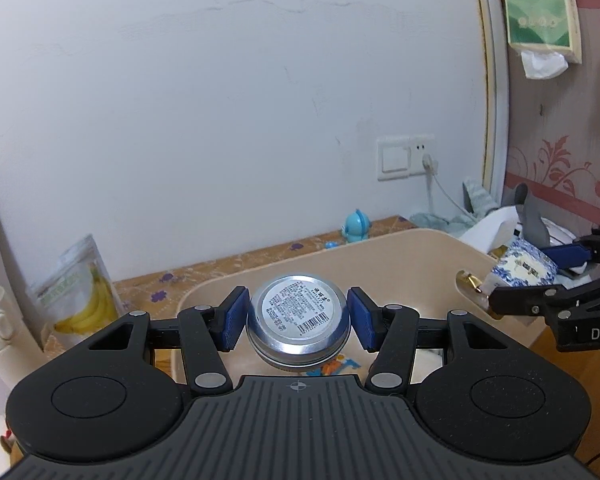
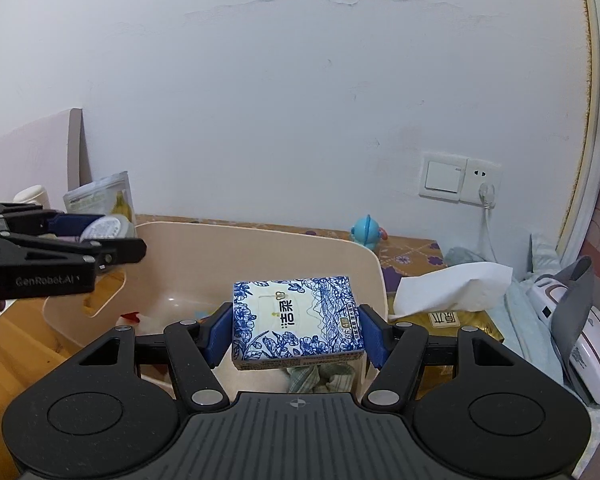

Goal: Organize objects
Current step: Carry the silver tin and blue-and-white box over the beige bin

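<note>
Two hand-held grippers — left on one tin, right on one tissue pack.

Cracked white wall, perhaps plaster.

The left claw is showing "GenRobot.AI" in grey letters on its black arm. The right claw is showing only "DA" at the frame edge. The blue-and-white tissue pack is carrying "洁柔". The round tin is bearing a barcode label, its small print unreadable.
</note>
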Available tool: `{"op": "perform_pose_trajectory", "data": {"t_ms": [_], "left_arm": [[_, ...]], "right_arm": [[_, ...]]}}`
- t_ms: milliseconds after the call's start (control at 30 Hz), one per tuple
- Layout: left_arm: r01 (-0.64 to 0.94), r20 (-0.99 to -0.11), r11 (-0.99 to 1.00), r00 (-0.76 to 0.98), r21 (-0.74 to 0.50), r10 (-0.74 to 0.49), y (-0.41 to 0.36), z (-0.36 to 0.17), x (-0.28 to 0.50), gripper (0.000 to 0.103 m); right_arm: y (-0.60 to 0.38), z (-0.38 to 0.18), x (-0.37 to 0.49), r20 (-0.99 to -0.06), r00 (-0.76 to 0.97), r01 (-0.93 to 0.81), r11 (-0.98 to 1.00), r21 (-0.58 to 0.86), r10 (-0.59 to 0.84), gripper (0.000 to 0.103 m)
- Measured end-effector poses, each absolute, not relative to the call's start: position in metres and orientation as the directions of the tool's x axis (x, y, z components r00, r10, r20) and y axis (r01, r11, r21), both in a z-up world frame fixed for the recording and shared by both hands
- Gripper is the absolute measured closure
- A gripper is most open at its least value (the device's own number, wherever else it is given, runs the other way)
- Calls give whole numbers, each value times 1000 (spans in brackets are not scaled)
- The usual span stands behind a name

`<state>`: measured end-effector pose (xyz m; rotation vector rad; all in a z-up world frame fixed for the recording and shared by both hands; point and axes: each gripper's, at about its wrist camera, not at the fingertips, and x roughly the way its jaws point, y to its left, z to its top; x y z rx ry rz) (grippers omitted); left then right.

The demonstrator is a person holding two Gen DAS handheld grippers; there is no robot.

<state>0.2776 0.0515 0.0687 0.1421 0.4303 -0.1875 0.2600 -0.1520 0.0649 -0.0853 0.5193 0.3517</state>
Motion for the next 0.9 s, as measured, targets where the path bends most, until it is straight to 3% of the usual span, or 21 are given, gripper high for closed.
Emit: {"op": "perform_pose_trajectory", "data": {"t_ms": [900], "left_arm": [[231, -657, 964, 748, 133, -88, 37, 24, 354, 48]], "right_arm": [[-112, 33, 313, -660, 703, -401, 914, -60, 265, 40]]}}
